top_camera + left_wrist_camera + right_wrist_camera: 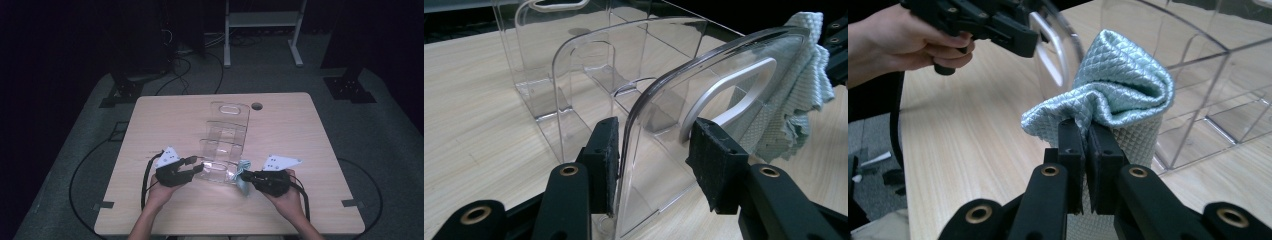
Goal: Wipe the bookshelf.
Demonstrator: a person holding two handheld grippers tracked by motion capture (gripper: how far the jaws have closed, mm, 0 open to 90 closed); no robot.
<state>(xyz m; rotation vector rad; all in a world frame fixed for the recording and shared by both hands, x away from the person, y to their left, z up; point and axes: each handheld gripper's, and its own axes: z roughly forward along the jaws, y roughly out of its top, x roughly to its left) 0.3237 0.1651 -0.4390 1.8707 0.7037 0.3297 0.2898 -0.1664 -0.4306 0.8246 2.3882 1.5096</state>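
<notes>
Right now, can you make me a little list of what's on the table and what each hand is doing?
table: light wood table
big thing: clear plastic organizer with stepped compartments
cloth: pale blue cloth, bunched up beside the organizer's near end
right gripper: fingers shut on the cloth
left gripper: fingers on either side of the organizer's curved front wall; one touches it, the other stands a little off
likely job: wiping the organizer

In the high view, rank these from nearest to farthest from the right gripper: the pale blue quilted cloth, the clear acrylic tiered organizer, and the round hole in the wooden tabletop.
1. Pale blue quilted cloth: pinched in the right gripper, at its tips.
2. Clear acrylic tiered organizer: just left of the cloth, running toward the table's far edge.
3. Round hole: near the far edge, beside the organizer's tall back.
</notes>
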